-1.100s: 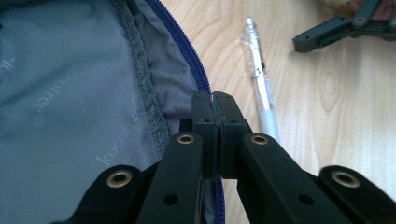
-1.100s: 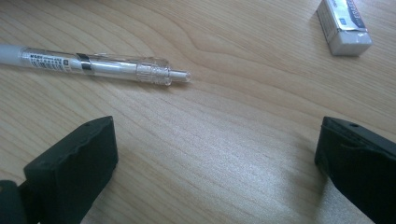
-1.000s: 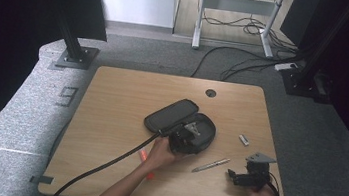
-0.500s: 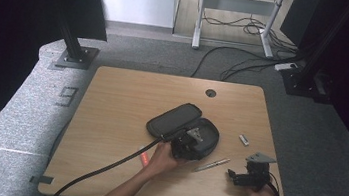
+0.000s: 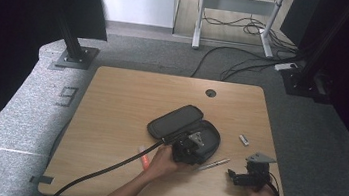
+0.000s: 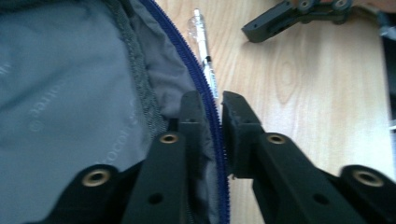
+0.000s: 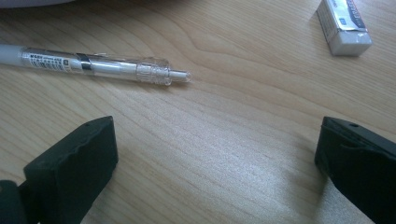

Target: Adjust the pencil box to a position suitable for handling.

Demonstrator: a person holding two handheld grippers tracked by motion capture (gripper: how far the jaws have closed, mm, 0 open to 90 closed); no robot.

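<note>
A black pencil case (image 5: 174, 120) lies open mid-table, showing grey lining (image 6: 70, 84) and a blue zipper (image 6: 187, 51). My left gripper (image 5: 189, 147) sits at the case's near rim. Its jaws (image 6: 215, 100) have just been opening and now straddle the zipper edge with a narrow gap on each side, not pressing it. A clear pen (image 5: 213, 164) lies just beyond that rim (image 6: 204, 51). My right gripper (image 5: 233, 177) rests on the wood at the front right, open wide (image 7: 215, 135) with nothing between its fingers. The pen's tip (image 7: 180, 73) points into the space ahead of it.
A small white eraser (image 5: 243, 139) lies right of the case, at the upper right in the right gripper view (image 7: 343, 23). A pink-red marker (image 5: 145, 157) lies by the left hand. A thick black cable (image 5: 103, 170) trails to the front left. A round grommet hole (image 5: 210, 93) is near the far edge.
The left hand and the case have shifted slightly to the right. The right gripper has stayed put.
</note>
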